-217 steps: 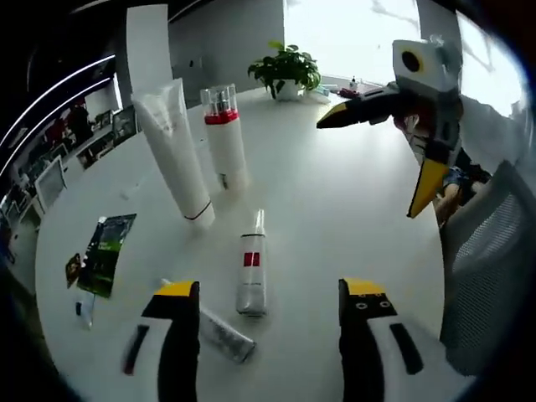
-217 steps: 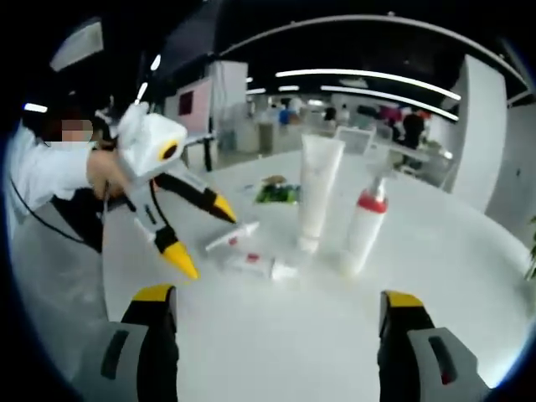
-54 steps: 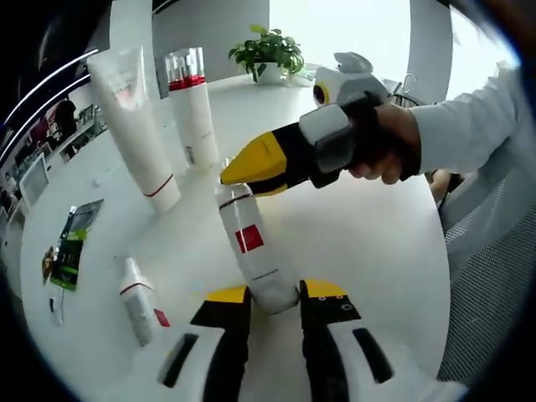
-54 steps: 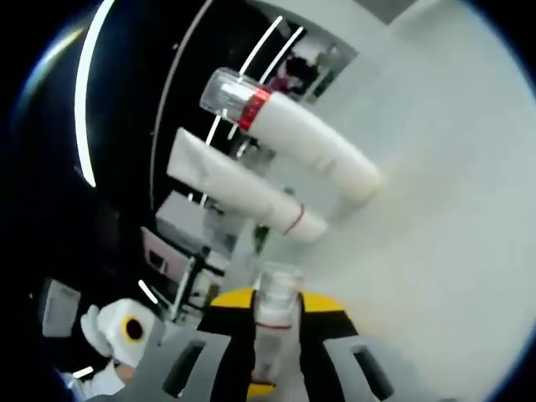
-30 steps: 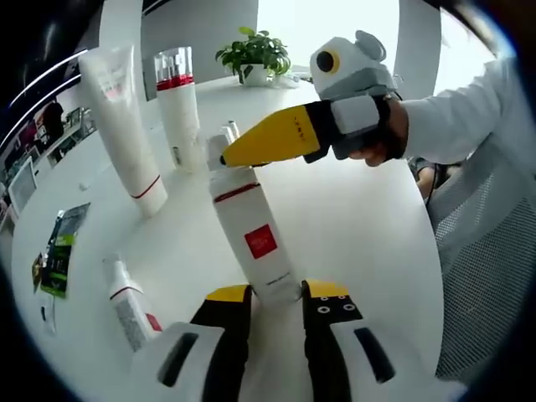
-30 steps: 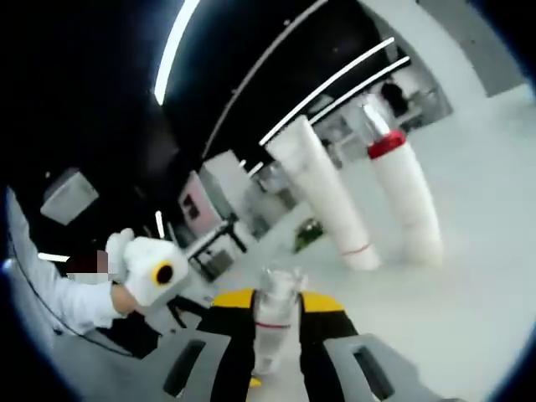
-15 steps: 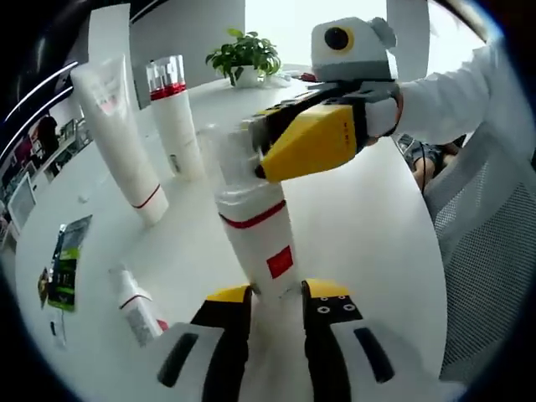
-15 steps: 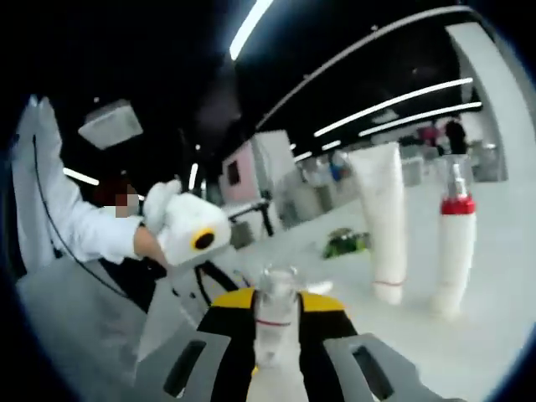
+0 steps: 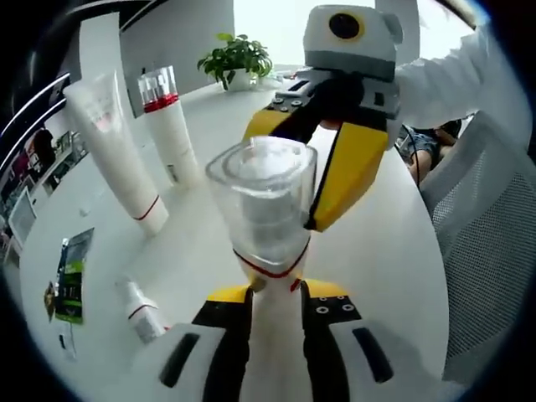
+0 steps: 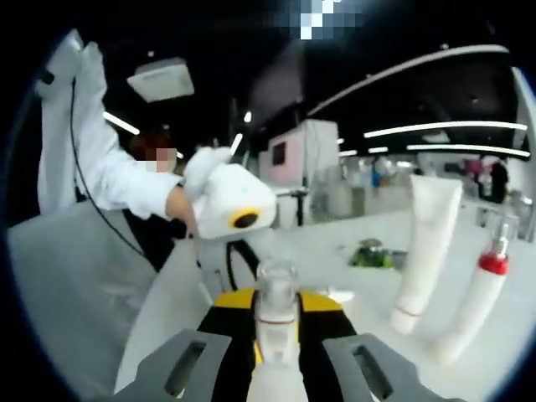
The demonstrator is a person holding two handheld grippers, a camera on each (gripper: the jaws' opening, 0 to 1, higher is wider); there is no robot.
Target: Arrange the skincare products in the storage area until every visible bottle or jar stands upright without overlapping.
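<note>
**Bottle held between both claws, one small tube left lying down**

We have the bottle [image 9: 266, 218] gripped at both ends. Nearest us in the left gripper view, the left claw [image 9: 275, 295] is closed on its lower body, jaws pressed to either side. Its clear cap tips toward the camera, and the red band sits just under that cap. The right claw [image 9: 311, 159] comes in from beyond the bottle, its yellow jaws on either side of the cap. In the right gripper view that same claw [image 10: 276, 318] is closed tight on the bottle [image 10: 275, 322] at the cap and neck.

We judge the task partly done. This bottle is lifted or tipped, not yet standing free on the surface [image 9: 385, 251]. Left of the bottle and low down, a small tube [image 9: 141, 308] lies on its side and will need standing. Further left lies a green packet [image 9: 71, 276], flat.

Beyond the bottle, to its left, the tall tube [image 9: 113, 151] stands on its cap, and the pump bottle [image 9: 167, 126] stands upright just beside it, the two apart. Farthest off, a potted plant [image 9: 234, 60] sits at the far edge.

A hand [image 10: 180, 205] holds the left claw's handle from the left side, sleeve raised behind it. We read both wrists as angled inward toward the bottle.
</note>
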